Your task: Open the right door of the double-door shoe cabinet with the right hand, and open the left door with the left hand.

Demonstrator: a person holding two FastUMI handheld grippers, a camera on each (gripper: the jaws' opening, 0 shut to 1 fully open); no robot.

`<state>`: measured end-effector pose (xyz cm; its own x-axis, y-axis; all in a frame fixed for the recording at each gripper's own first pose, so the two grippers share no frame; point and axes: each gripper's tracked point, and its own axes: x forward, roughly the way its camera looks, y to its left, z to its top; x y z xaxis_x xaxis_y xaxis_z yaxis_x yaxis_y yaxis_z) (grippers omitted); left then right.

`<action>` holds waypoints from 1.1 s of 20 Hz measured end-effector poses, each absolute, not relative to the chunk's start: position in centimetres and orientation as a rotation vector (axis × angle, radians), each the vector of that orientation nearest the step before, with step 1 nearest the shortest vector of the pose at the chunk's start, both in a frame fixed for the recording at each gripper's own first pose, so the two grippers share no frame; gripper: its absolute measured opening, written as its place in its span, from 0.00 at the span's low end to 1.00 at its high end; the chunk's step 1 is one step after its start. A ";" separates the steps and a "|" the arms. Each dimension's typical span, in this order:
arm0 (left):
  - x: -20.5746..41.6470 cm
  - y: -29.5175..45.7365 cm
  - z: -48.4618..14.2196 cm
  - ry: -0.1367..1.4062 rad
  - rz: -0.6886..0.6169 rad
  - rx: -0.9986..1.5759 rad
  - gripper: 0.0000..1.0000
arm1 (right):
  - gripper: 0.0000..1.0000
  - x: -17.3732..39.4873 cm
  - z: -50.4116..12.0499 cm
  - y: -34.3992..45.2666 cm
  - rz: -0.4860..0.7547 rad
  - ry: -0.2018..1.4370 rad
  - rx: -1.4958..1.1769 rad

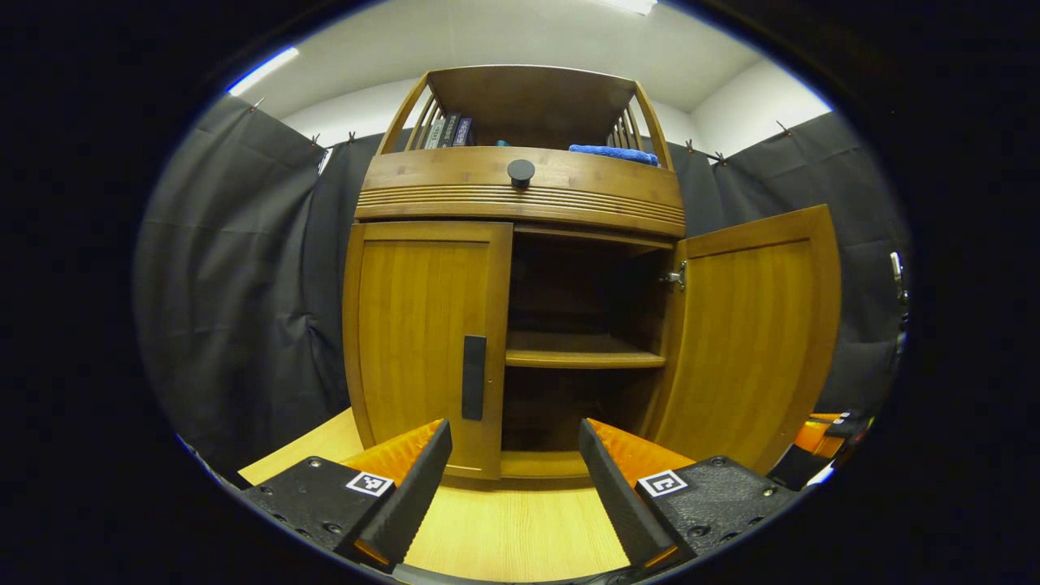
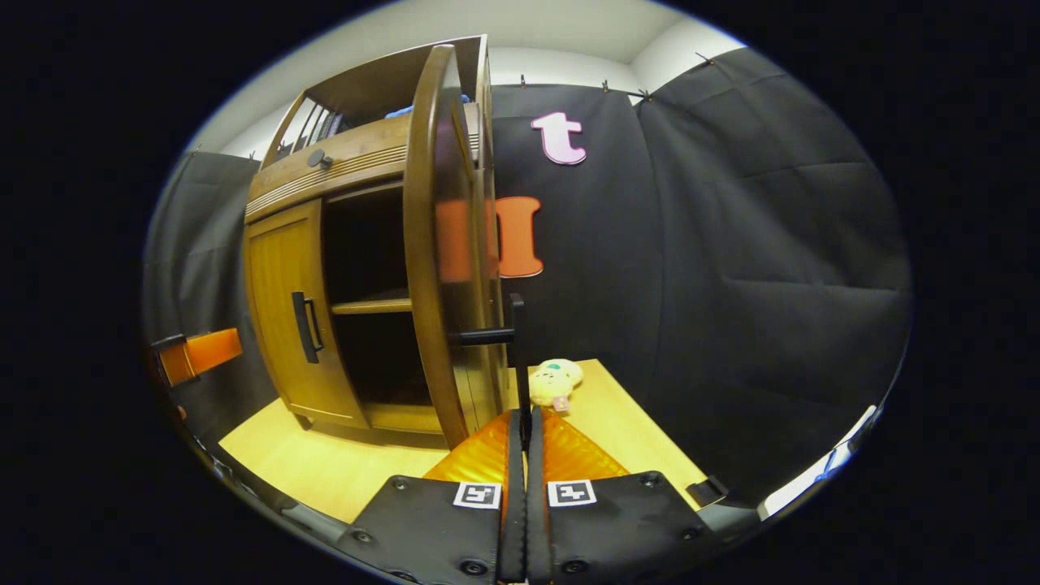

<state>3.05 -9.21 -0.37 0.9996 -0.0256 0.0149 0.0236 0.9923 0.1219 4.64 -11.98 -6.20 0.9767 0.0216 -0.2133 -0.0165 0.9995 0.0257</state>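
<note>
Two doors on the shoe cabinet (image 1: 520, 268): right door (image 1: 751, 341) swung wide open on its hinge (image 1: 676, 276), left door (image 1: 426, 341) flush against the frame. Cabinet stands on a light wooden table (image 1: 504, 528), black cloth walls behind. Left gripper (image 1: 513, 471) sits in front of the cabinet base, fingers spread wide, nothing between them; the left door's dark vertical handle (image 1: 474, 377) lies above and between the fingertips, apart from both. Interior exposed on the open side: one shelf (image 1: 581, 356) at mid height. Above the doors, a drawer front with a round black knob (image 1: 521, 171); on the top shelf, a few books (image 1: 449, 132) at left and a blue cloth (image 1: 613, 153) at right. Right gripper view: right gripper (image 2: 524, 422) has its fingers pressed together around the black handle (image 2: 517, 333) of the right door, seen edge-on; the bar runs down into the seam between the pads, though actual contact on both sides is hard to confirm at this angle. A small yellow plush toy (image 2: 554, 382) lies on the table just past the handle. Left gripper's orange finger visible at far left of that view, near the closed door.
</note>
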 end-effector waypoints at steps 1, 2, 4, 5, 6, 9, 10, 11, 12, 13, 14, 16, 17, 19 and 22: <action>3.4 -9.1 -0.4 -0.021 -0.014 0.125 0.95 | 0.03 4.6 -6.2 -12.5 0.018 0.216 0.029; 3.8 -9.2 -0.4 -0.023 -0.007 0.124 0.98 | 0.12 4.5 -6.0 -13.1 0.014 0.215 0.033; 4.6 -9.3 -0.6 -0.020 0.001 0.118 0.94 | 0.12 4.5 -5.5 -14.2 -0.003 0.204 0.038; 5.1 -9.3 -0.7 -0.020 0.003 0.113 0.92 | 0.08 4.5 -5.3 -14.6 -0.010 0.203 0.039; 5.6 -9.5 -0.8 -0.018 0.002 0.110 0.92 | 0.03 4.7 -5.4 -15.0 -0.014 0.206 0.044; 7.2 -9.4 -1.0 -0.013 0.016 0.114 0.92 | 0.08 4.8 -5.4 -15.9 -0.024 0.213 0.056; 7.9 -9.2 -0.8 -0.016 0.022 0.122 0.92 | 0.08 5.0 -5.4 -16.4 -0.031 0.212 0.060; 8.5 -9.2 -0.6 -0.019 0.020 0.129 0.92 | 0.04 5.1 -5.3 -16.5 -0.030 0.209 0.068; 9.1 -9.2 -0.6 -0.021 0.016 0.128 0.92 | 0.04 5.2 -5.1 -16.5 -0.025 0.209 0.077; 10.0 -9.0 -0.7 -0.018 0.013 0.121 0.92 | 0.11 5.3 -5.2 -16.8 -0.031 0.210 0.084; 10.7 -8.7 -0.8 -0.016 0.020 0.111 0.92 | 0.11 5.4 -5.1 -17.1 -0.032 0.209 0.091; 11.8 -7.6 -1.0 -0.011 0.031 0.093 0.92 | 0.13 5.4 -5.1 -17.7 -0.042 0.208 0.098; 12.5 -7.3 -1.2 -0.005 0.032 0.090 0.93 | 0.27 5.4 -4.9 -17.8 -0.041 0.209 0.099; 14.1 -6.3 -1.4 -0.002 0.039 0.100 0.92 | 0.16 5.9 -4.7 -18.3 -0.049 0.211 0.091; 16.3 -4.6 -1.6 0.004 0.064 0.101 0.92 | 0.45 5.5 -4.5 -18.4 -0.061 0.203 0.084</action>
